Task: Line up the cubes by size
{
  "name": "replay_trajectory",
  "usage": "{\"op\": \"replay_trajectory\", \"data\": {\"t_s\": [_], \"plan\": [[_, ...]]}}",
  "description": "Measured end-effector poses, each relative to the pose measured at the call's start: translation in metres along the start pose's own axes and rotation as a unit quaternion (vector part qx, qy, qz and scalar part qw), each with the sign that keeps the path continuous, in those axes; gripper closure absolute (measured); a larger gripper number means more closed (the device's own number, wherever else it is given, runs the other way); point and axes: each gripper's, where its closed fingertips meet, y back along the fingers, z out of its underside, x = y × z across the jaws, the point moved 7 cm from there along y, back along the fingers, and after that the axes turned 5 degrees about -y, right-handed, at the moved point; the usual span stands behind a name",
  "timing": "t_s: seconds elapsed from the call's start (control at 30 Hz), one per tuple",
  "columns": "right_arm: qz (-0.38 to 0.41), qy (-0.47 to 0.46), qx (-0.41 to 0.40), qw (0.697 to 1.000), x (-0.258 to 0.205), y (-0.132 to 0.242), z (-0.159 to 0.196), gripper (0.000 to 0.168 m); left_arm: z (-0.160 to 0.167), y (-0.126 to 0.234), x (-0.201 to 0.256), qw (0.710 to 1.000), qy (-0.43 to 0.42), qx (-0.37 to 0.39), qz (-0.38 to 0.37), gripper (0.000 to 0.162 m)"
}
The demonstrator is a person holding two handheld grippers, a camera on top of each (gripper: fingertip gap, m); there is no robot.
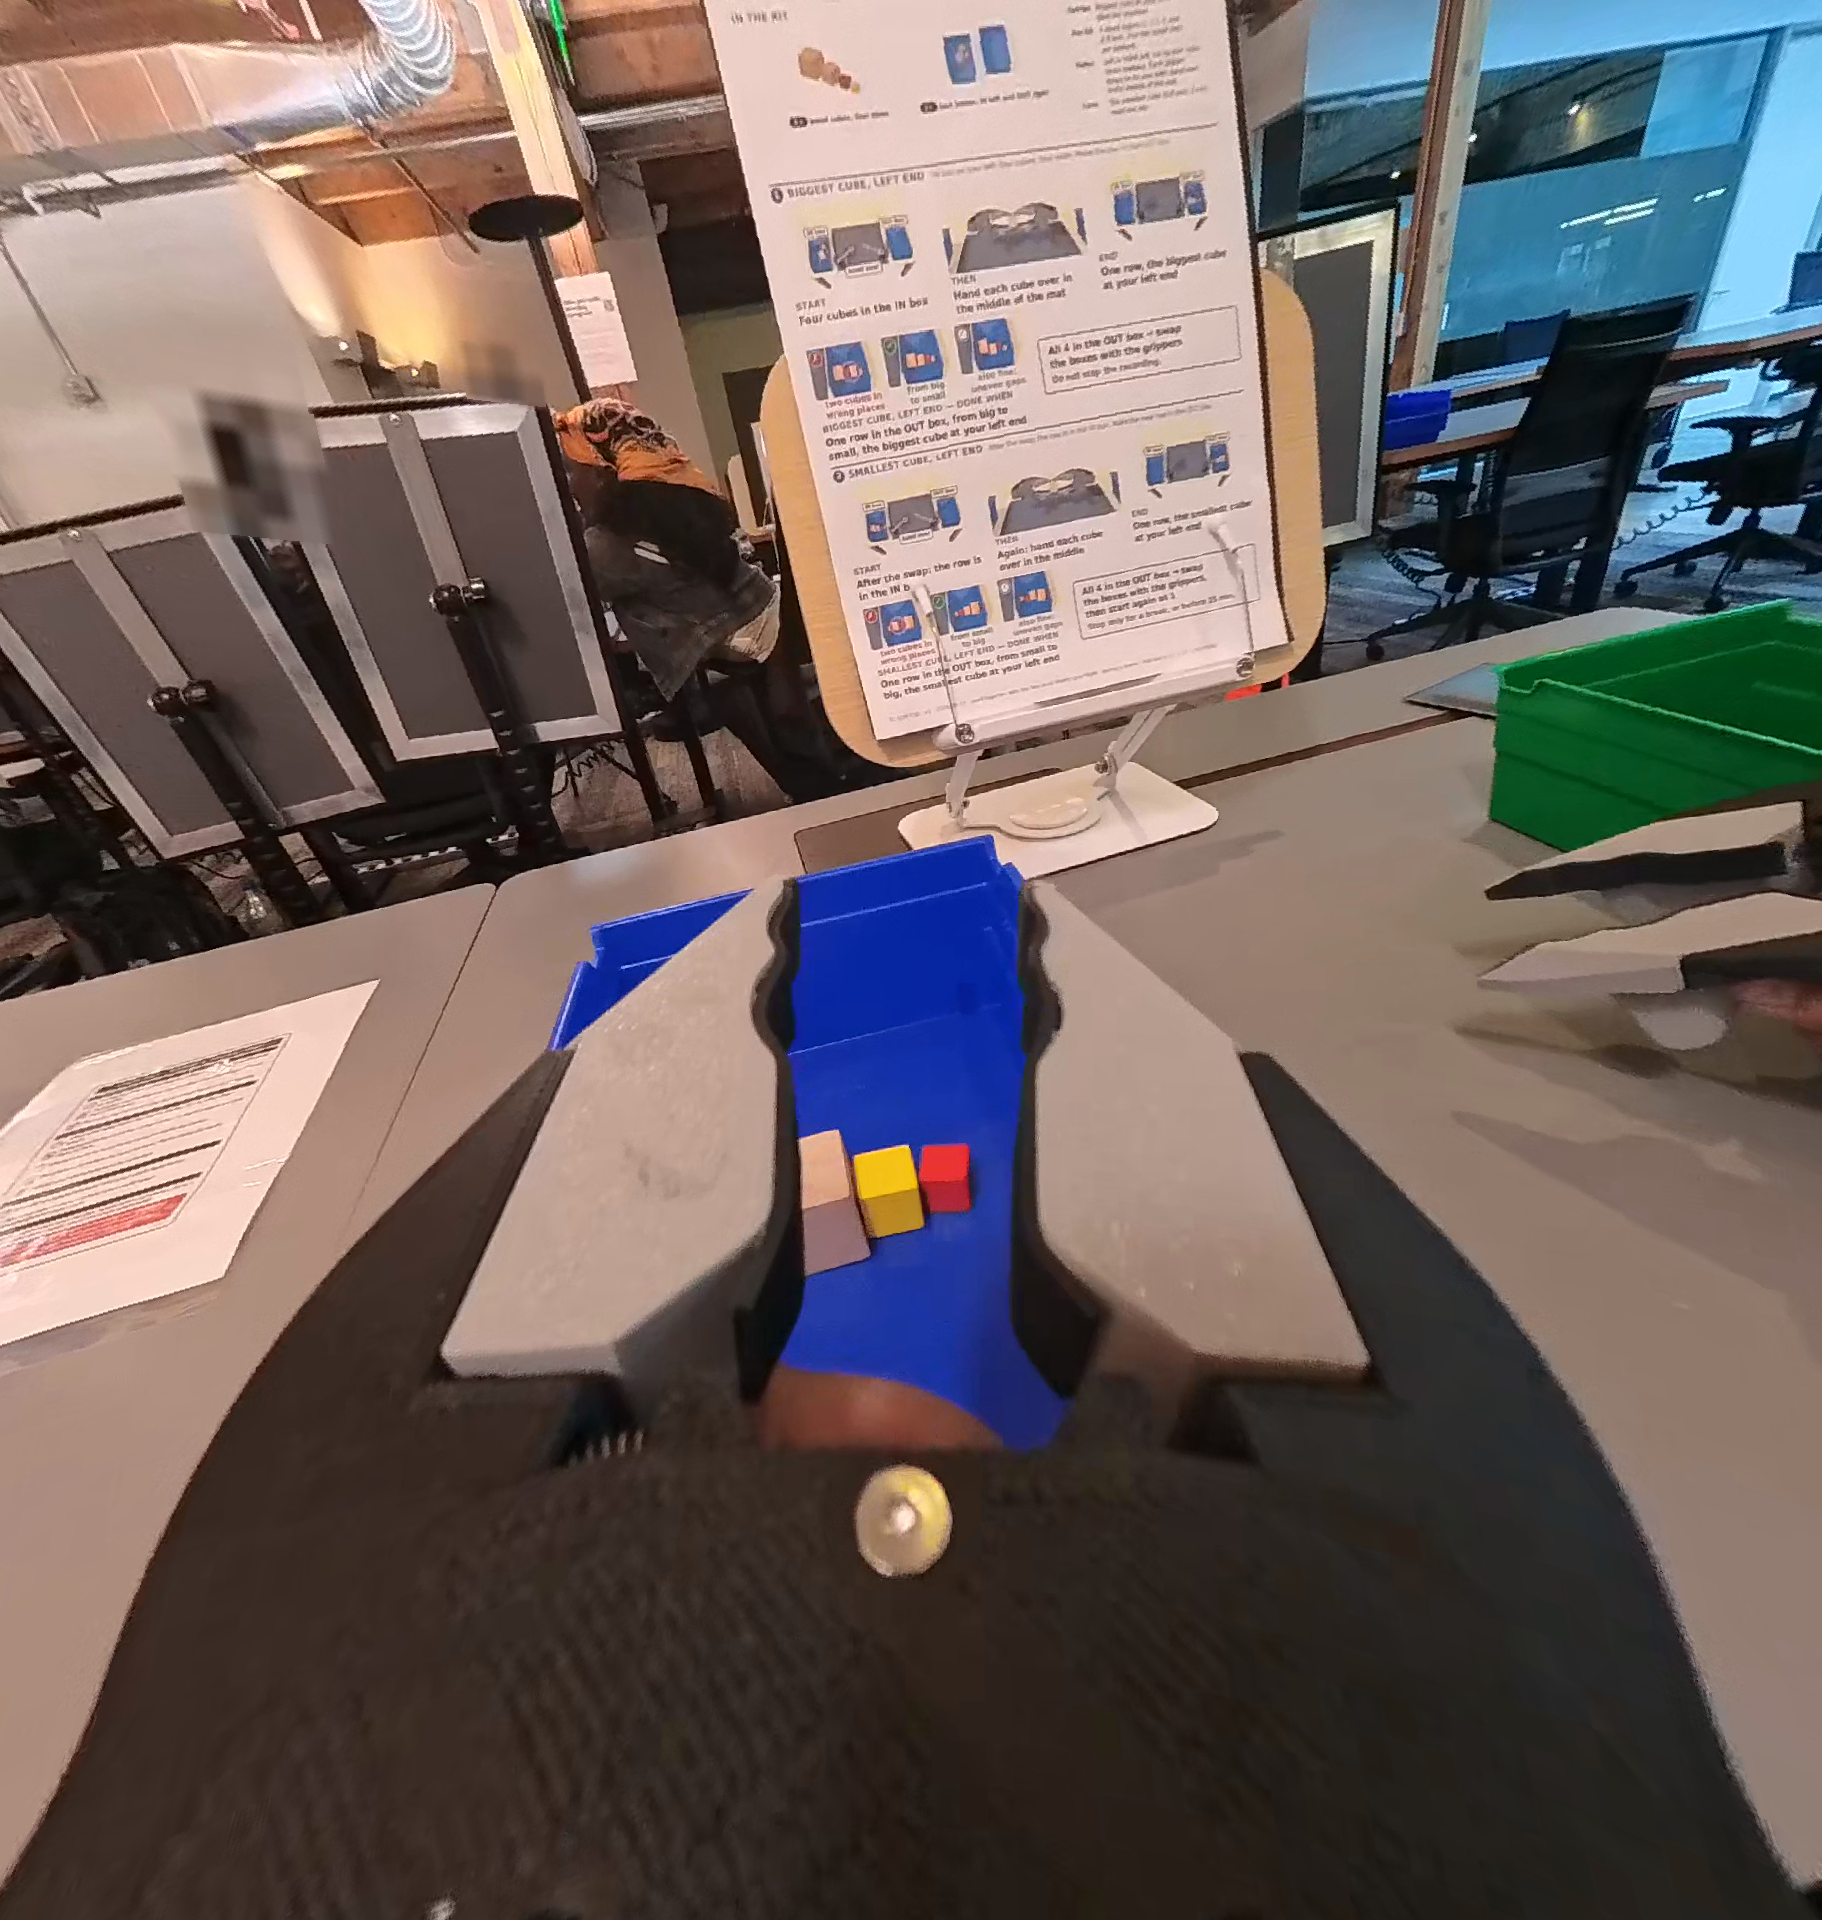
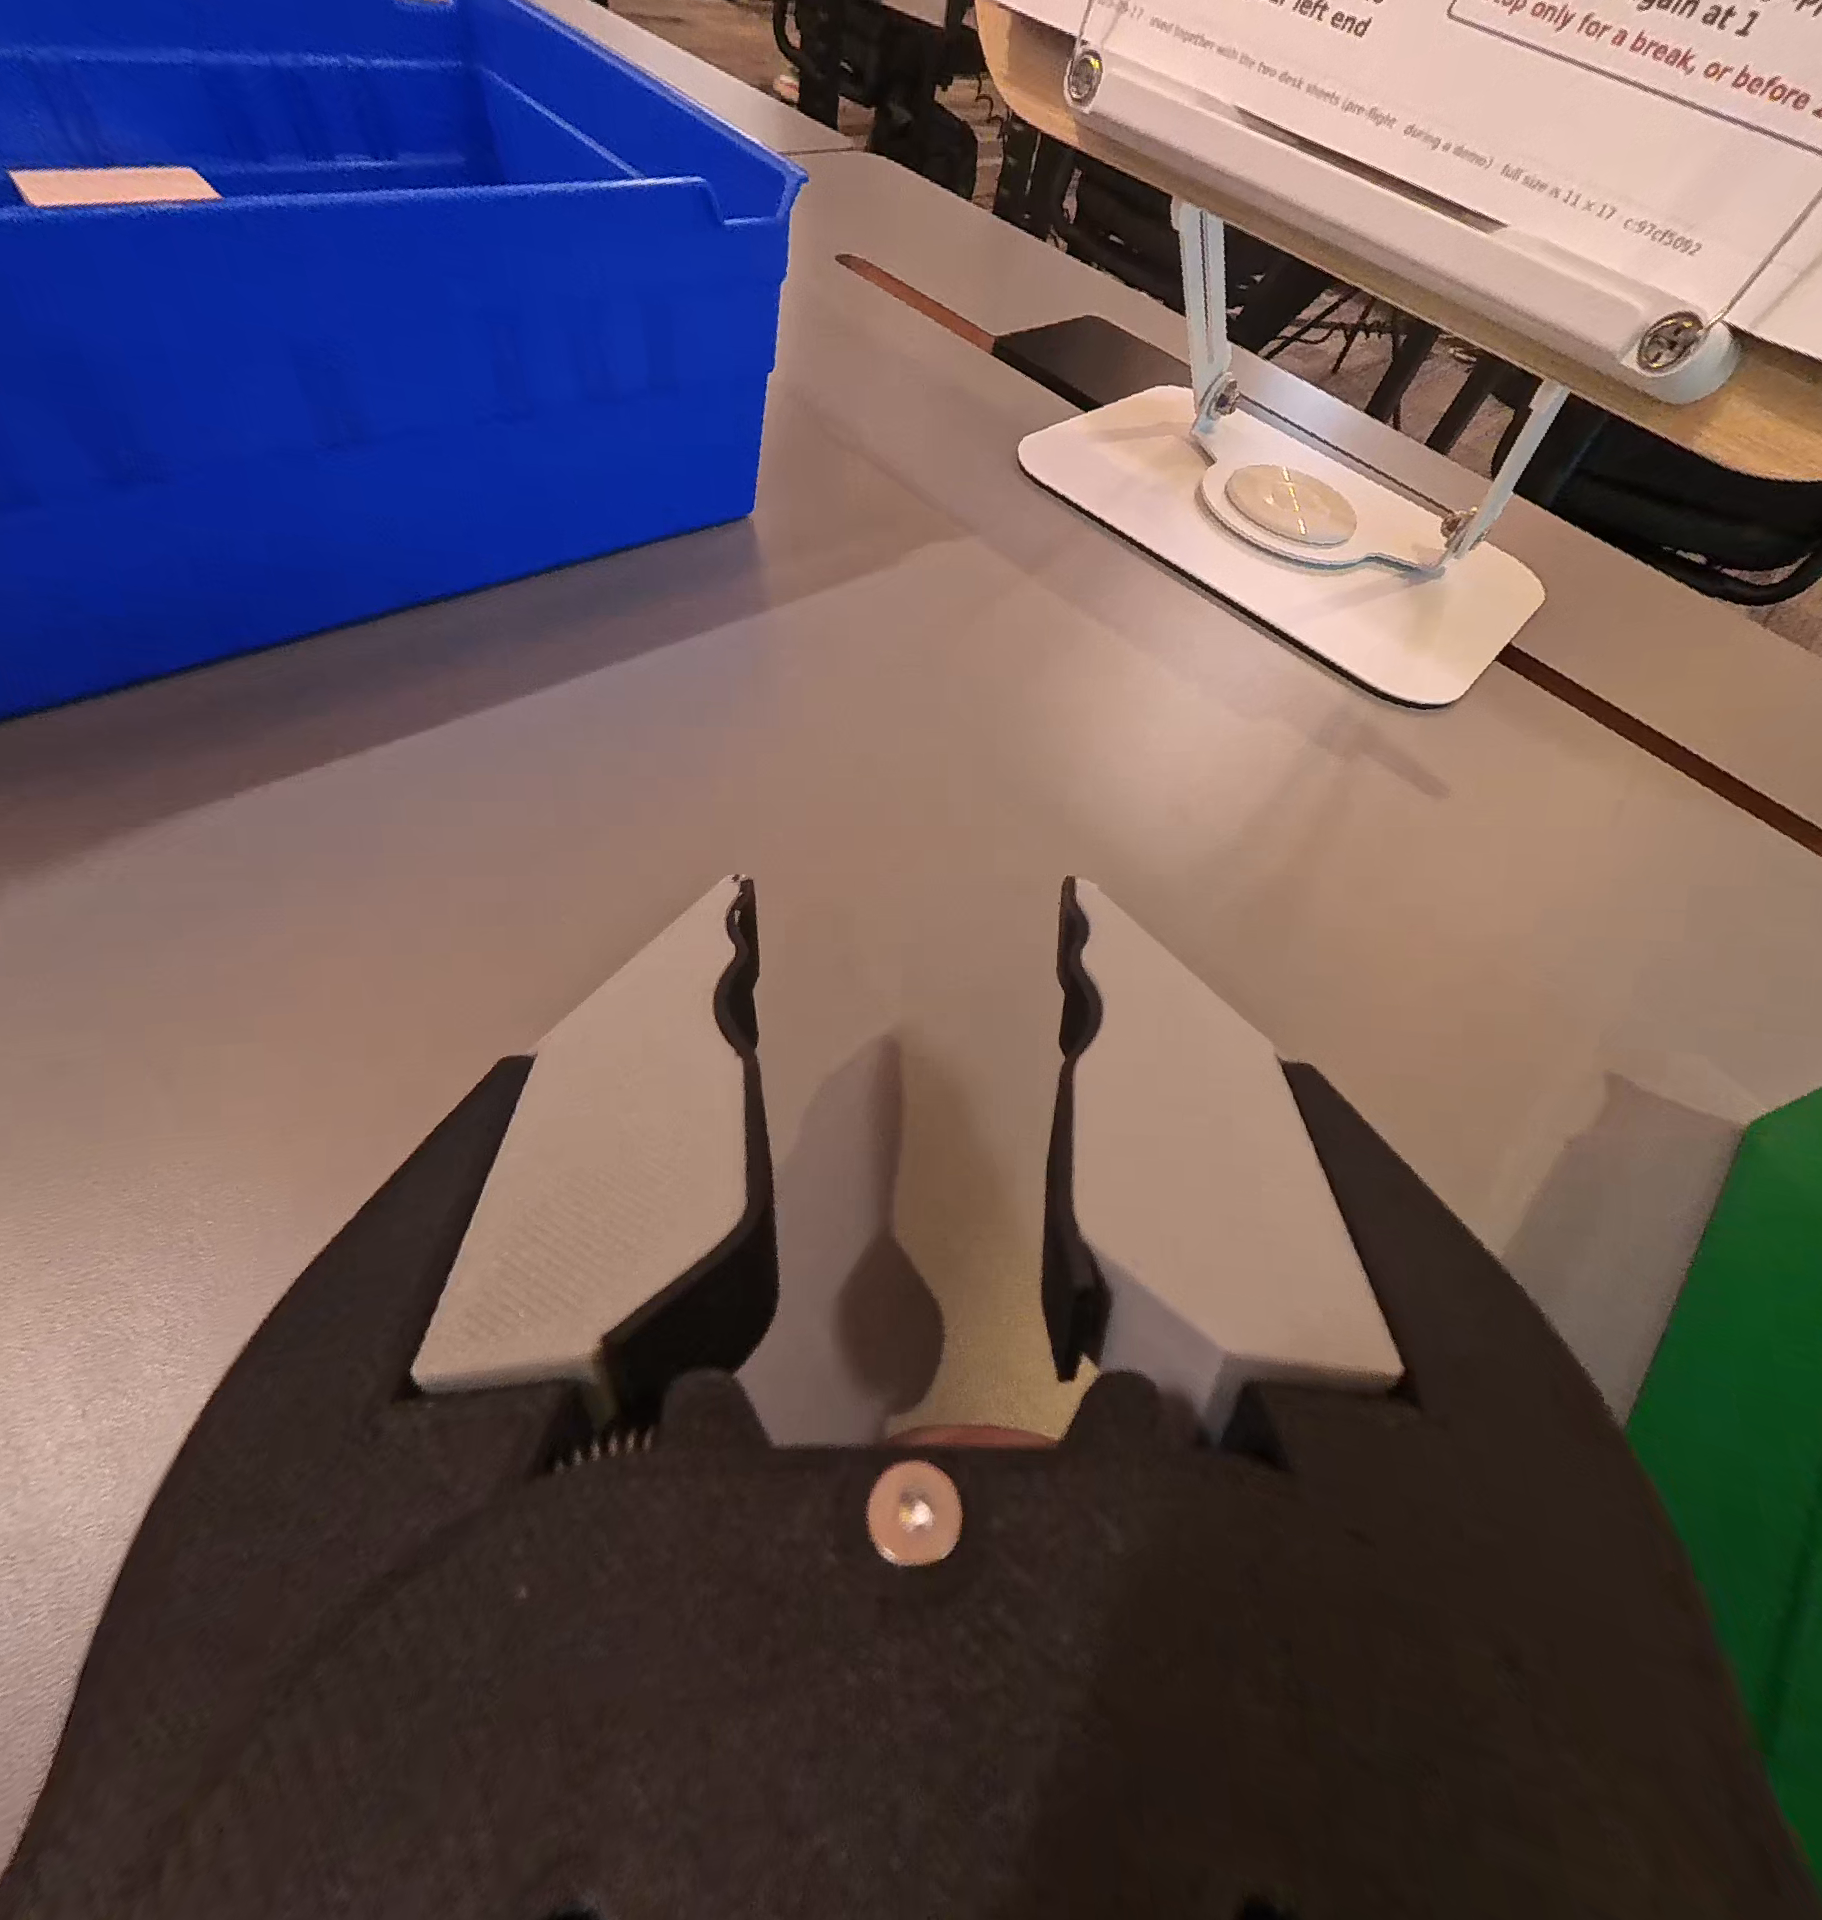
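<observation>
Left gripper [image 1: 902,925] hovering spread and empty over the blue bin [image 1: 678,935], aimed down at the cubes, presumably to pick one. Right gripper [image 2: 907,904] spread too, holding nothing, waiting low over bare grey table [image 2: 1094,748] between blue bin and green bin [image 2: 1780,1455], likely for a handover. On the bin floor, touching in a row: natural wood cube [image 1: 826,1169] leftmost and partly hidden, yellow cube [image 1: 888,1184], smaller red cube [image 1: 945,1174] rightmost.
</observation>
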Motion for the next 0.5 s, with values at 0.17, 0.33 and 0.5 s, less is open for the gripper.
{"op": "replay_trajectory", "data": {"t_s": [0.17, 0.33, 0.5], "plan": [[0.024, -0.008, -0.013, 1.0, 0.008, 0.0, 0.003, 0.115, 0.0, -0.001, 0.004, 1.0, -0.013, -0.004, 0.0, 0.123], [0.056, -0.038, -0.01, 0.998, 0.025, 0.008, 0.002, 0.115, 0.001, -0.004, 0.008, 1.0, -0.016, -0.009, 0.007, 0.123], [0.085, -0.074, -0.016, 0.994, 0.04, 0.015, 0.004, 0.114, 0.005, -0.007, 0.012, 0.999, -0.021, -0.022, 0.017, 0.122]]}}
